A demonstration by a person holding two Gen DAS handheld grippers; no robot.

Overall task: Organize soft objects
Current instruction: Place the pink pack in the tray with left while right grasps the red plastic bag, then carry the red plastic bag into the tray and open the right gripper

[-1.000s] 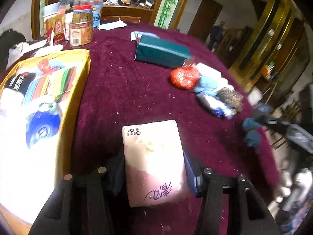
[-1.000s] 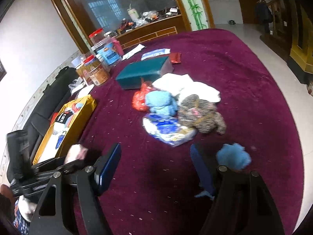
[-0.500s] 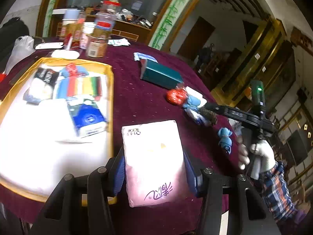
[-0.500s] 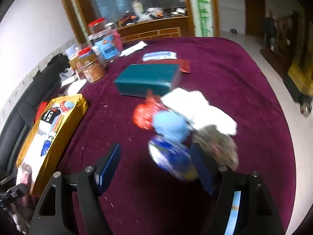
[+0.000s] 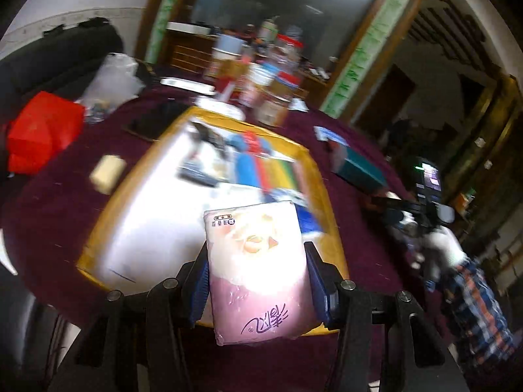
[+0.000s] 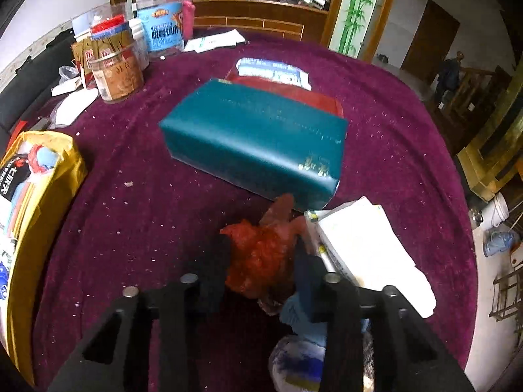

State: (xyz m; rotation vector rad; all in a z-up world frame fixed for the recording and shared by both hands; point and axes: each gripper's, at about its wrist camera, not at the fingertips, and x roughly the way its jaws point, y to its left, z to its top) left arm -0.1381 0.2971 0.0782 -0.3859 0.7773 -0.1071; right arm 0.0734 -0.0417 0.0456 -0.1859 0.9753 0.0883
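Observation:
My left gripper (image 5: 256, 274) is shut on a pink tissue pack (image 5: 258, 271) and holds it above the near edge of the yellow tray (image 5: 327, 192), which holds several soft items. My right gripper (image 6: 261, 261) has its jaws around a red crinkly bundle (image 6: 258, 261) on the maroon table; the fingers touch its sides. A light blue soft item (image 6: 294, 313) and a blue-white packet (image 6: 294, 366) lie just under the right fingers. White folded cloths (image 6: 366, 248) lie to the right. The yellow tray also shows at the left in the right wrist view (image 6: 42, 196).
A teal box (image 6: 255, 140) lies ahead of the red bundle, a red flat pack (image 6: 313, 98) behind it. Jars (image 6: 114, 68) stand at the back left. A red bag (image 5: 42, 134) and a pale block (image 5: 108, 170) lie left of the tray.
The left gripper has swung left over the tray with the tissue pack. The right gripper has moved forward and closed in around the red bundle.

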